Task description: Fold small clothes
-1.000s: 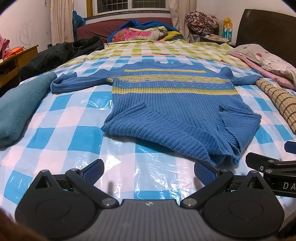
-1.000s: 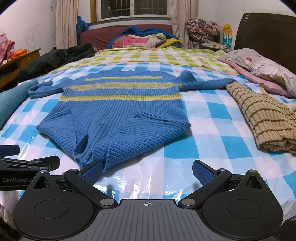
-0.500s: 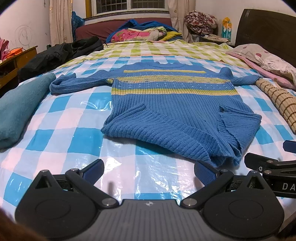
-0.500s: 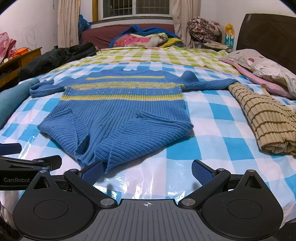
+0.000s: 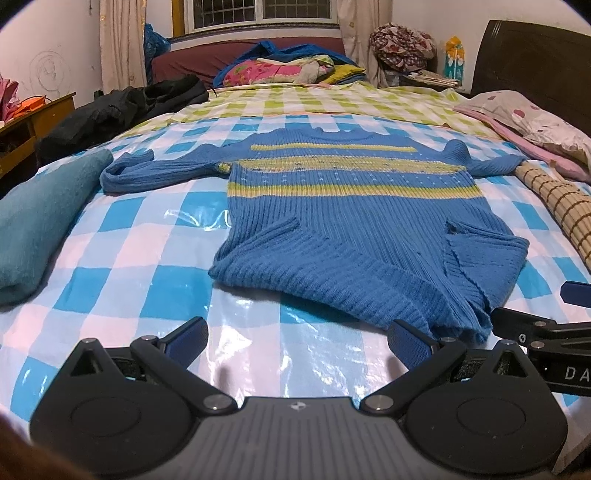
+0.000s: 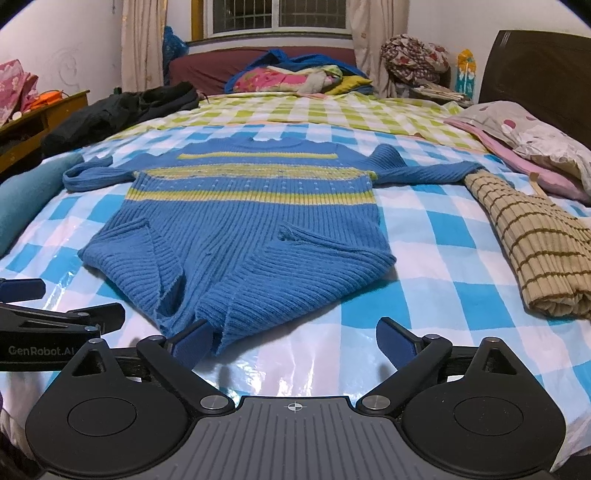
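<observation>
Sweater point(image 5: 351, 225) lies flat; both claws point(image 5: 297, 341) point(image 6: 293, 341) spread beside hem.

Warm indoor light, sharp focus, glare on the glossy checked sheet point(image 5: 303, 354), fisheye bending and dark corners.

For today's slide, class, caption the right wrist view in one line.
Open right gripper at the hem of a blue striped sweater spread on a checkered bed.

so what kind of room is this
Most likely a home bedroom: a bed under a checked cover, a dark wooden headboard, a spotted pillow, and a curtained window.
</observation>
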Demonstrator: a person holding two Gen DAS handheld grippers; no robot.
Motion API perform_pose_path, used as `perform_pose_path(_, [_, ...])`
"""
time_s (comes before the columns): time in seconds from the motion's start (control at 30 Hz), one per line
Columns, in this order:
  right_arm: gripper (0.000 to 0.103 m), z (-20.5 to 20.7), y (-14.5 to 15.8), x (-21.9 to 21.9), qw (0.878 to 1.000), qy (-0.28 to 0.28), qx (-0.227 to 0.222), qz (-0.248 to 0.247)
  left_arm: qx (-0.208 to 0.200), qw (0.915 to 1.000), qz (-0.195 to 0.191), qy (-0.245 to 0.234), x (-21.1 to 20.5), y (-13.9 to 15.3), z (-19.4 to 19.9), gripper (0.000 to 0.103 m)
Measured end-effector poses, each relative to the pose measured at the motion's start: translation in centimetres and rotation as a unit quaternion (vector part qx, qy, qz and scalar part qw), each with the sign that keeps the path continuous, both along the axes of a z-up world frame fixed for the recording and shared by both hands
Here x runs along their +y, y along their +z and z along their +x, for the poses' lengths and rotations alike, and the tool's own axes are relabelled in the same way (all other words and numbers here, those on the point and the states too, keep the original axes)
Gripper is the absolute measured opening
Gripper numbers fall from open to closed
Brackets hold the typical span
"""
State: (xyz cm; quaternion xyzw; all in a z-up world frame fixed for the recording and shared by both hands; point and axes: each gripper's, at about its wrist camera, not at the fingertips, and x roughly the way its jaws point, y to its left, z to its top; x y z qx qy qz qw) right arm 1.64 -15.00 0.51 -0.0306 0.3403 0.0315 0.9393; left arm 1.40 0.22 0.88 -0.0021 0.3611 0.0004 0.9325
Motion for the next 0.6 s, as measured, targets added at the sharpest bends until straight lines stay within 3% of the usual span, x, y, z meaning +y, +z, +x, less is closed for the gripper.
perform_pose_path(0.6, [0.089, 4.6, 1.3, 1.4, 1.000, 0.020, -0.007, -0.001, -0.023, 0.9995, 0.021, -0.007, 1.4, 0.9, 4.9, 0.103])
